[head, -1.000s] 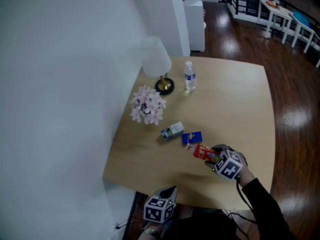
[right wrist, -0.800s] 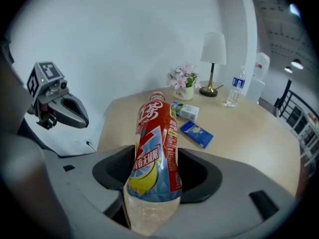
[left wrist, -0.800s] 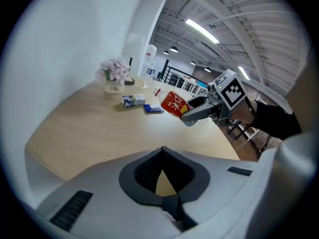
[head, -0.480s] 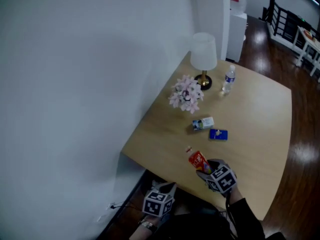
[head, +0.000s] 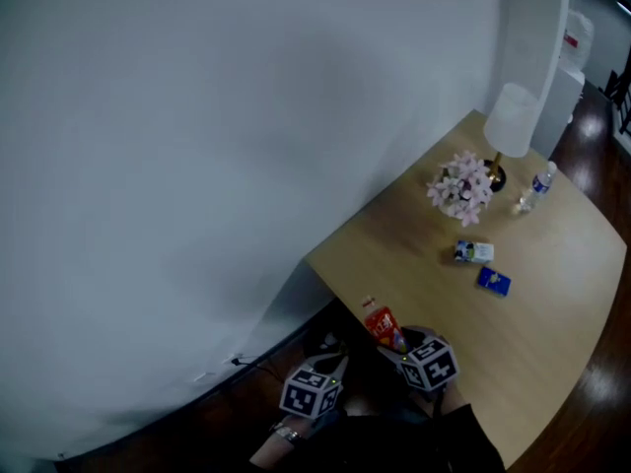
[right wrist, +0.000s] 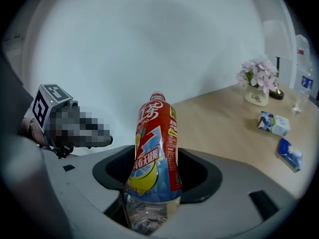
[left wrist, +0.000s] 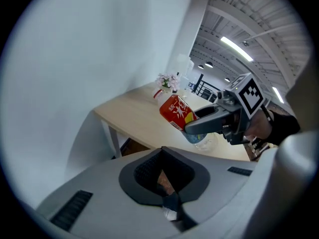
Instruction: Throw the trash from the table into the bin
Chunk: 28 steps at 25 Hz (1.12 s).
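My right gripper point(head: 404, 341) is shut on a plastic bottle with a red label point(head: 383, 325), gripped near its base with the cap pointing up and away. It hangs over the near left corner of the wooden table point(head: 414, 254). In the right gripper view the bottle point(right wrist: 154, 153) fills the middle between the jaws point(right wrist: 149, 200). The left gripper view shows that bottle point(left wrist: 174, 111) in the right gripper point(left wrist: 209, 123) above the table edge. My left gripper point(head: 320, 377) is lower left, off the table; its dark jaws point(left wrist: 169, 203) stand together. No bin shows.
A white and blue carton point(head: 473, 252) and a blue packet point(head: 494, 281) lie mid-table. Pink flowers point(head: 460, 187), a white lamp point(head: 513, 126) and a clear water bottle point(head: 537, 187) stand at the far end. A plain wall point(head: 197, 166) runs along the left.
Both grippers have moved left along the table. The red bottle has gone with the right gripper, away from the carton and packet to the table's corner. The view has swung toward the wall.
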Each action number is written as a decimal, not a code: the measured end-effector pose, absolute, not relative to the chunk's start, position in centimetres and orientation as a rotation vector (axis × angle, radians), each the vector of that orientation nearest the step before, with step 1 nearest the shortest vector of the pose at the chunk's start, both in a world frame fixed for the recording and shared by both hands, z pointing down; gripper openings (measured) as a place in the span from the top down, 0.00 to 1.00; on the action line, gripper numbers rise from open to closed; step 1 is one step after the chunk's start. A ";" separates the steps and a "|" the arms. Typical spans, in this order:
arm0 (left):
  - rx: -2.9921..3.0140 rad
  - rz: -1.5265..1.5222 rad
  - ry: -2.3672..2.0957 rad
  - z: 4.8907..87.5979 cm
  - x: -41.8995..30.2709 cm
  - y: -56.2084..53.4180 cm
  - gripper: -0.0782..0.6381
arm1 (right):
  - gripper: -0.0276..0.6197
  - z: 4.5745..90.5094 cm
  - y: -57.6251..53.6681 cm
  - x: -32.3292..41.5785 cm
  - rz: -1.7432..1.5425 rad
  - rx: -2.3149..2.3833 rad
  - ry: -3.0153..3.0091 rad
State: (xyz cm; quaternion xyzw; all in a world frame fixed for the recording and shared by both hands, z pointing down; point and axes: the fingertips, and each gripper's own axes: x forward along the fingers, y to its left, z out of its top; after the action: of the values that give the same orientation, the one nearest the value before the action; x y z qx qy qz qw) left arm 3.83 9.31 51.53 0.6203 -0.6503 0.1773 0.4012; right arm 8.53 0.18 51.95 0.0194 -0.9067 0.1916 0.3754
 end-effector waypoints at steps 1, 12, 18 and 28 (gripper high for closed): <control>1.540 0.434 -1.664 51.6 3.3 10.3 0.88 | 0.52 52.1 1.3 7.8 0.487 0.014 -2.314; 1.317 0.338 -1.782 55.0 -0.4 18.2 0.88 | 0.52 58.1 9.0 2.7 0.462 -0.179 -2.201; 1.264 0.323 -1.760 60.0 -2.4 20.8 0.88 | 0.52 66.2 11.0 0.6 0.505 -0.150 -2.060; 1.252 0.365 -1.699 69.8 -5.7 21.7 0.88 | 0.51 81.0 13.3 -2.9 0.625 -0.057 -1.877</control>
State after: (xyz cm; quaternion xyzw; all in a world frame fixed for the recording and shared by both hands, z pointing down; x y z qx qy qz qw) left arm -5.75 21.66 69.77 0.5131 -0.6961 0.1494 0.4794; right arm -2.86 13.30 80.97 -0.0241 -0.7928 0.2640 0.5488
